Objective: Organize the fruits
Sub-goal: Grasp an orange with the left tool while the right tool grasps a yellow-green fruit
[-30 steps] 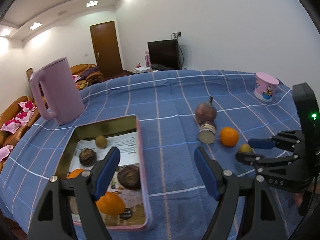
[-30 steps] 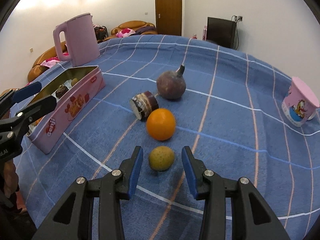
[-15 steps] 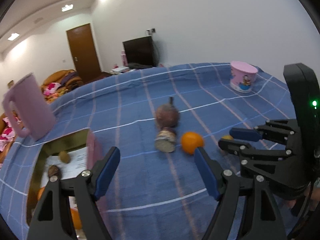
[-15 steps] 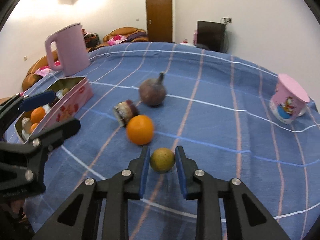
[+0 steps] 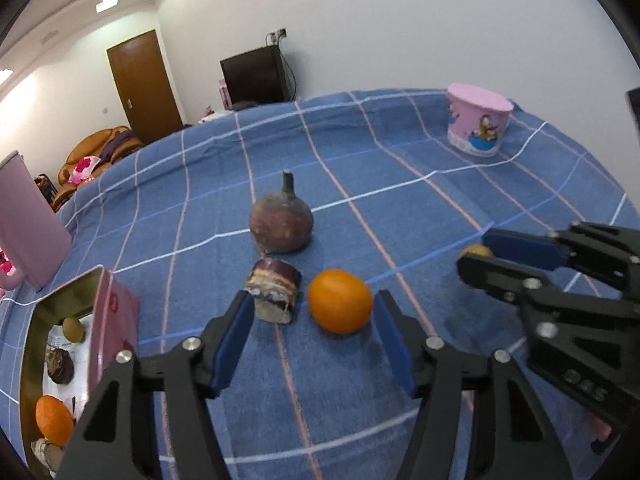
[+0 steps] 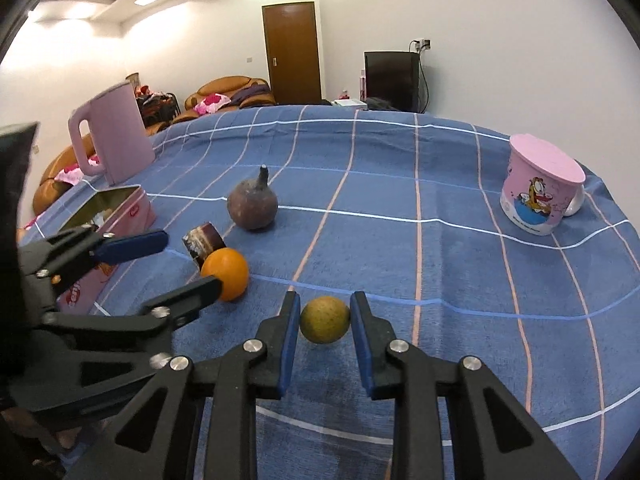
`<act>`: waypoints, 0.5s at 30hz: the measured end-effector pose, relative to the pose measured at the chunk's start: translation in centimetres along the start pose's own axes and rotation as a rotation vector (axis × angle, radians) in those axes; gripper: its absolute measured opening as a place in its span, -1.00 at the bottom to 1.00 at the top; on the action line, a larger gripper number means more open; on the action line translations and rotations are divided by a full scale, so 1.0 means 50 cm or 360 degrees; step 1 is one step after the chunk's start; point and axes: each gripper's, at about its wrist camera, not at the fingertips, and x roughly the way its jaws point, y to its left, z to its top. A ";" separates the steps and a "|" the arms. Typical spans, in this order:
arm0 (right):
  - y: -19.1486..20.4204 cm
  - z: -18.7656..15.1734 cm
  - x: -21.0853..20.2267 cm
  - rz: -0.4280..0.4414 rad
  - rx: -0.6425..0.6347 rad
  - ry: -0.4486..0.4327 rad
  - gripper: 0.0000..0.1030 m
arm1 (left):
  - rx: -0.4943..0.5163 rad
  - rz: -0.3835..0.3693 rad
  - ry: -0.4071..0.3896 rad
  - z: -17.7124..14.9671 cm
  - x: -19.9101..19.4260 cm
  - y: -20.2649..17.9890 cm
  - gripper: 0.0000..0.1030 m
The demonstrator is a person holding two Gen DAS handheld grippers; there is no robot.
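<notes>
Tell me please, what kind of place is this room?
Most likely a living room in a home. A table under a blue checked cloth stands in front, with a sofa, a dark television and a wooden door behind it.

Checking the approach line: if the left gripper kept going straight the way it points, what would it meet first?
Probably the orange: it sits just ahead between the left gripper's parted fingers, which have just been closing. The cut fruit piece lies close beside the left fingertip, so depth leaves some doubt.
</notes>
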 end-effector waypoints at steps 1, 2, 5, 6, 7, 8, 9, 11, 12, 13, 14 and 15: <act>-0.002 0.000 -0.003 0.0003 0.0008 -0.0010 -0.46 | 0.0002 0.0004 0.0012 0.001 0.007 -0.004 0.24; -0.004 -0.001 -0.005 0.0004 0.0017 -0.0018 -0.46 | 0.0007 0.0009 0.0018 0.001 0.011 -0.008 0.24; -0.006 0.000 -0.005 0.0011 0.0035 -0.0027 -0.46 | 0.0024 0.0031 0.0010 0.004 0.012 -0.016 0.24; -0.006 0.000 -0.005 0.0011 0.0034 -0.0031 -0.46 | 0.0034 0.0040 0.0011 0.006 0.014 -0.021 0.24; -0.005 0.000 -0.006 0.0008 0.0030 -0.0033 -0.46 | 0.0051 0.0052 0.0019 0.008 0.019 -0.027 0.24; -0.004 0.000 -0.007 0.0002 0.0025 -0.0035 -0.46 | 0.0064 0.0061 0.0026 0.009 0.022 -0.031 0.24; -0.003 -0.001 -0.006 -0.0002 0.0022 -0.0036 -0.46 | 0.0079 0.0077 0.0032 0.011 0.025 -0.036 0.24; -0.002 -0.001 -0.007 -0.0010 0.0020 -0.0039 -0.46 | 0.0104 0.0112 0.0042 0.015 0.032 -0.045 0.24; -0.001 0.000 -0.007 -0.0012 0.0019 -0.0040 -0.46 | 0.0109 0.0123 0.0045 0.018 0.035 -0.047 0.24; -0.002 0.000 -0.007 -0.0014 0.0021 -0.0039 -0.46 | 0.0120 0.0139 0.0050 0.020 0.038 -0.050 0.24; -0.002 0.000 -0.007 -0.0012 0.0022 -0.0039 -0.46 | 0.0132 0.0148 0.0056 0.022 0.041 -0.054 0.24; -0.003 0.000 -0.006 -0.0014 0.0024 -0.0039 -0.46 | 0.0140 0.0154 0.0062 0.023 0.044 -0.056 0.24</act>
